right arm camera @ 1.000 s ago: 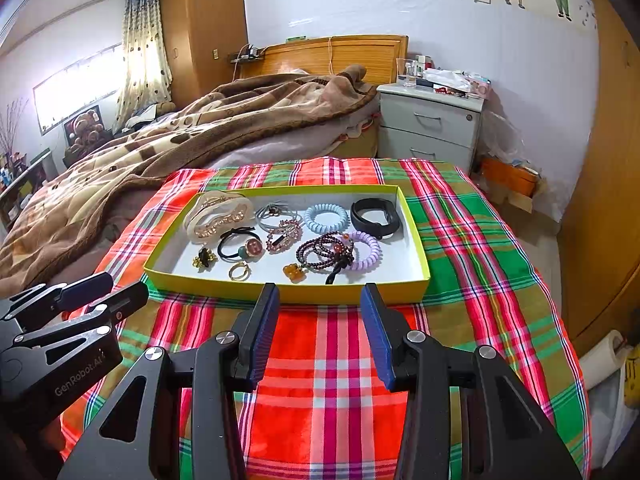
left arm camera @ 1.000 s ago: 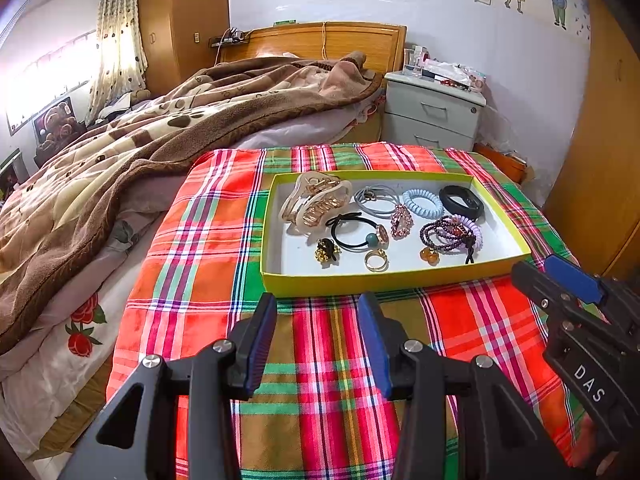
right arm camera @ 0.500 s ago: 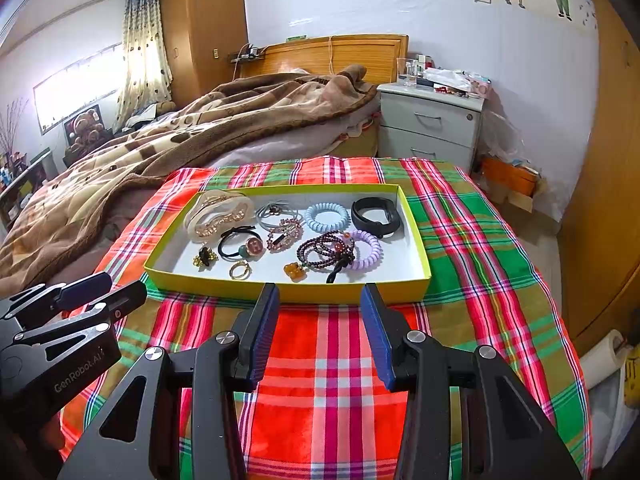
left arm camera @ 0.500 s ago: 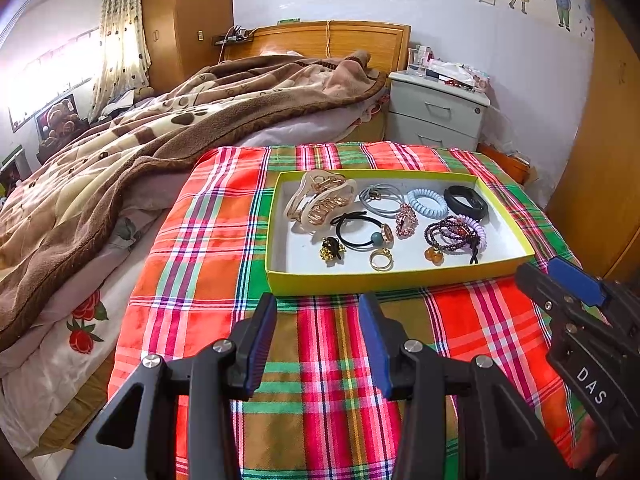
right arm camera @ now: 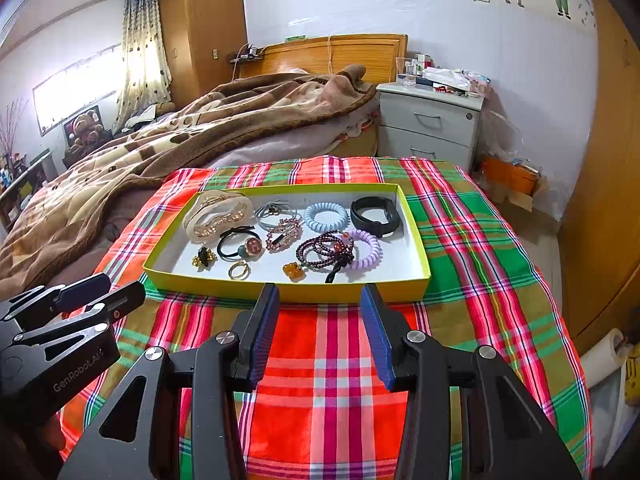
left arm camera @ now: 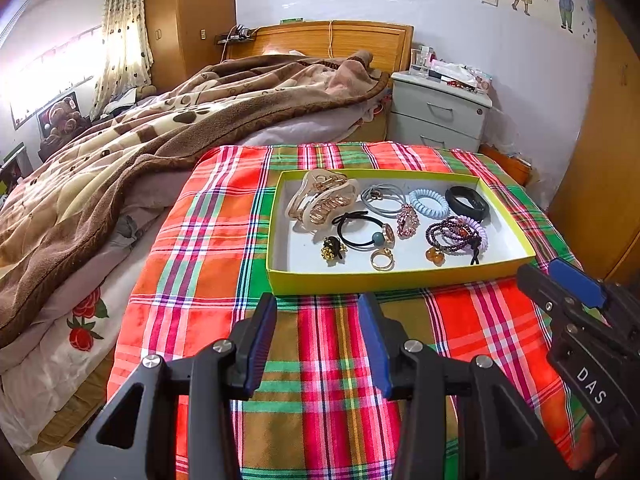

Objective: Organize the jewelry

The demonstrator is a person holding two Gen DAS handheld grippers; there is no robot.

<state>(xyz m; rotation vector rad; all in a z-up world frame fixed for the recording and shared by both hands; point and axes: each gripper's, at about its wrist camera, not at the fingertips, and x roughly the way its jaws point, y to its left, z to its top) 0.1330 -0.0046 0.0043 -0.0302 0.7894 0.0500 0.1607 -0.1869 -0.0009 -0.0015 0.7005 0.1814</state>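
Note:
A yellow-rimmed shallow tray (left arm camera: 400,280) (right arm camera: 288,290) lies on a plaid cloth on the bed. It holds a beige hair claw (left arm camera: 320,200) (right arm camera: 218,212), a gold ring (left arm camera: 382,259) (right arm camera: 239,270), a black hair tie (left arm camera: 356,230), a blue coil tie (left arm camera: 429,203) (right arm camera: 325,217), a purple coil tie (right arm camera: 366,250), a dark bead bracelet (left arm camera: 450,236) (right arm camera: 324,248) and a black band (left arm camera: 467,202) (right arm camera: 376,212). My left gripper (left arm camera: 318,312) and my right gripper (right arm camera: 319,304) are both open and empty, just short of the tray's near rim.
The plaid cloth (left arm camera: 224,240) covers the bed's foot. A brown blanket (left arm camera: 120,148) lies heaped to the left. A grey nightstand (left arm camera: 436,116) stands behind the tray, and wooden wardrobes (right arm camera: 600,200) stand at the right. Each gripper shows at the edge of the other's view.
The left gripper has drifted slightly left and back, so the tray sits a little further right in its view. The right gripper has hardly moved. Both stay open.

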